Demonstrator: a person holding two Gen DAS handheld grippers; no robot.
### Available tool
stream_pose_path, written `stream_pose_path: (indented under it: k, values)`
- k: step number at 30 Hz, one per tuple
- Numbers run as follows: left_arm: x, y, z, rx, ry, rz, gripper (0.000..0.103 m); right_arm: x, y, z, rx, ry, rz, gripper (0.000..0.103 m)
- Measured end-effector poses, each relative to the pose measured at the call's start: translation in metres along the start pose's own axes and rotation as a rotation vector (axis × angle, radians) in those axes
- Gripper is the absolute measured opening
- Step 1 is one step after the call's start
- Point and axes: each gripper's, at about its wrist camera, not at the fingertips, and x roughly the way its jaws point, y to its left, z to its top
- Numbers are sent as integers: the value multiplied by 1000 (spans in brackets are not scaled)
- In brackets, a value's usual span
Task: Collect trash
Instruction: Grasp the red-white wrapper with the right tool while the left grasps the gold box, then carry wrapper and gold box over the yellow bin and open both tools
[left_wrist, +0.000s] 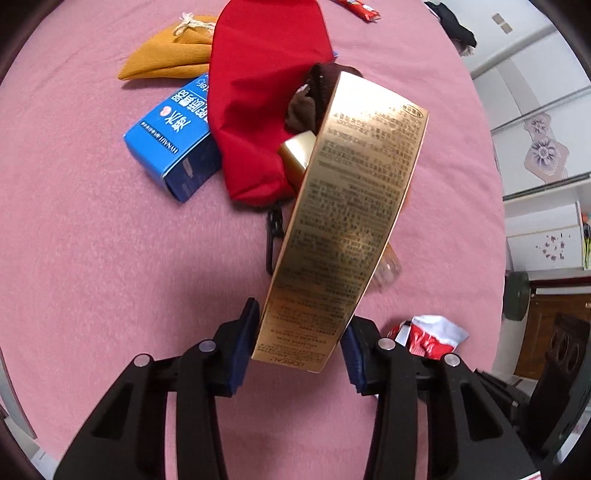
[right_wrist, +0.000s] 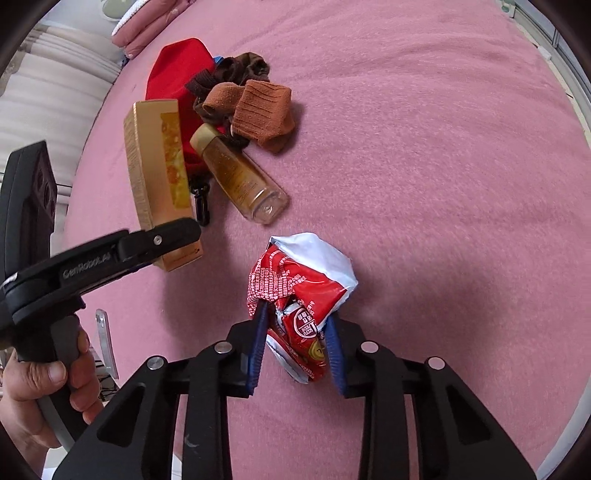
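On pink bedding, left tongs (left_wrist: 299, 341) pinching printed gold carton (left_wrist: 351, 206), right tongs (right_wrist: 297, 350) seemingly squeezing crumpled red wrapper (right_wrist: 299, 288).

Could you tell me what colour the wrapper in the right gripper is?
Red with a white end; the wrapper shows best in the right wrist view.

Bright, even daylight casts soft shadows on the pink bedspread (right_wrist: 424, 147), with fisheye bending, dark corners and slight blur.
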Motion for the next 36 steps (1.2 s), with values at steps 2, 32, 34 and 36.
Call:
stream_pose_path:
  k: [2, 32, 34, 36]
  values:
    - [-6, -6, -10, 3, -1, -10, 42, -7, -2, -6, 5, -8, 2, 29]
    - [-45, -193, -107, 311, 51, -166, 41, -171, -131, -71, 262, -315, -47, 29]
    - [-41, -209, -110, 324, 62, -180, 41, -179, -144, -75, 285, -331, -53, 29]
    - [-35, -226, -113, 337, 75, -196, 41, -189, -160, -79, 311, -353, -62, 29]
